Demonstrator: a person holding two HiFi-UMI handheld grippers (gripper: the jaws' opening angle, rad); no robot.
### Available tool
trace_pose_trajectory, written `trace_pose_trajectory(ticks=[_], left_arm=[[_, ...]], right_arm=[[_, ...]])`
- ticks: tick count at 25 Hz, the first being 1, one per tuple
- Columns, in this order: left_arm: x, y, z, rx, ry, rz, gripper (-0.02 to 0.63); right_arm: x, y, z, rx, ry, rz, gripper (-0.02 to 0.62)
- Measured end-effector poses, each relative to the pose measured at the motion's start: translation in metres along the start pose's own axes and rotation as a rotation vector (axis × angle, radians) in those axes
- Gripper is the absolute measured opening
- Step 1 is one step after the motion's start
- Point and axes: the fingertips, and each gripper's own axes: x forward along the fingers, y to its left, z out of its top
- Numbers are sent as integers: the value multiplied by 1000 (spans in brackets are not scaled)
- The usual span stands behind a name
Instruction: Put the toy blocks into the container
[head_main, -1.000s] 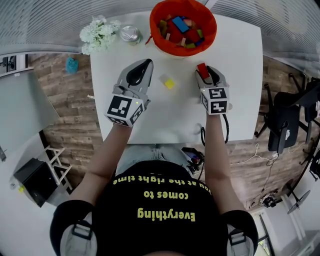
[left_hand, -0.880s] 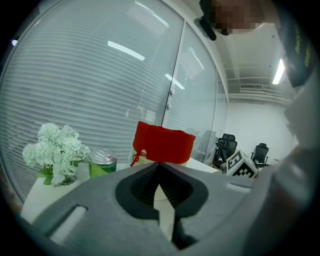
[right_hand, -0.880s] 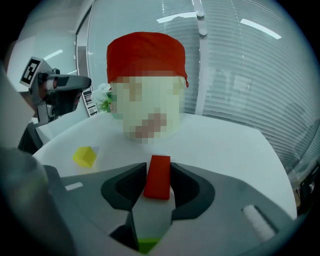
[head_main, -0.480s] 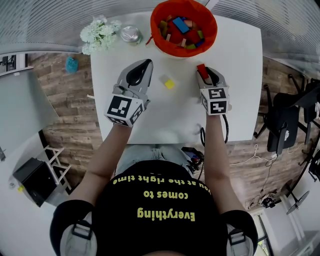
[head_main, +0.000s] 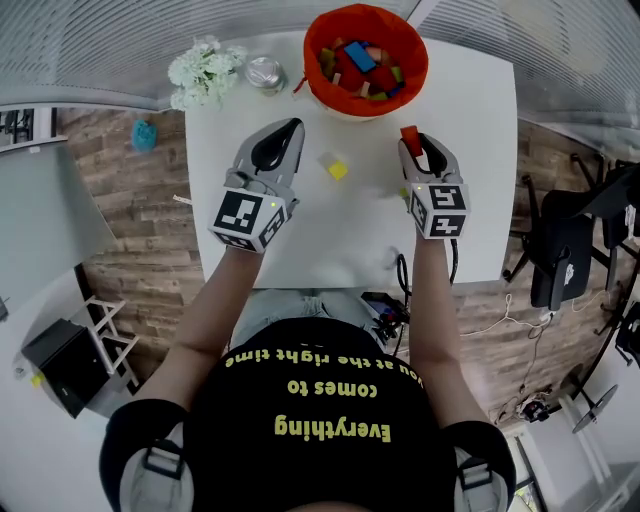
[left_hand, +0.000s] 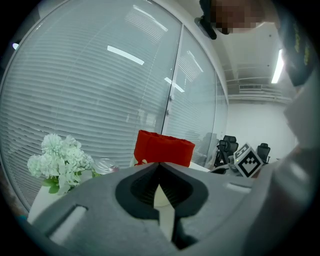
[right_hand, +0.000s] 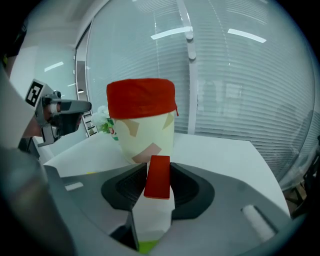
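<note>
Two glass walls hung with pale slatted blinds (head_main: 100, 50) close in a smooth white table (head_main: 300, 230) that stands on a wood-plank floor (head_main: 130, 230), with black office chairs (head_main: 565, 260) off to one side. At the table's far edge are a bunch of white artificial flowers (head_main: 205, 72) and a small shiny jar (head_main: 265, 72). Beside them is the container (head_main: 420, 50), a round cream tub with tan patches and a soft red fabric rim, holding a heap of coloured blocks (head_main: 362, 55). A small yellow block (head_main: 339, 169) lies on the table between the grippers. The left gripper (head_main: 290, 125) rests low over the table, its ribbed dark pads brought together on nothing. The right gripper (head_main: 415, 148) has just been closing its jaws, which now pinch a flat, matte red block (right_hand: 158, 177). The block stands on end, clear of the table and just short of the container.
</note>
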Motion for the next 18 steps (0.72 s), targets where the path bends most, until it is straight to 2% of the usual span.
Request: trace_pose_trajectory(ticks=[18], left_arm=[[-36, -1, 53, 40, -105, 18, -2]], right_arm=[[-84, -1, 90, -3, -296, -121, 152]])
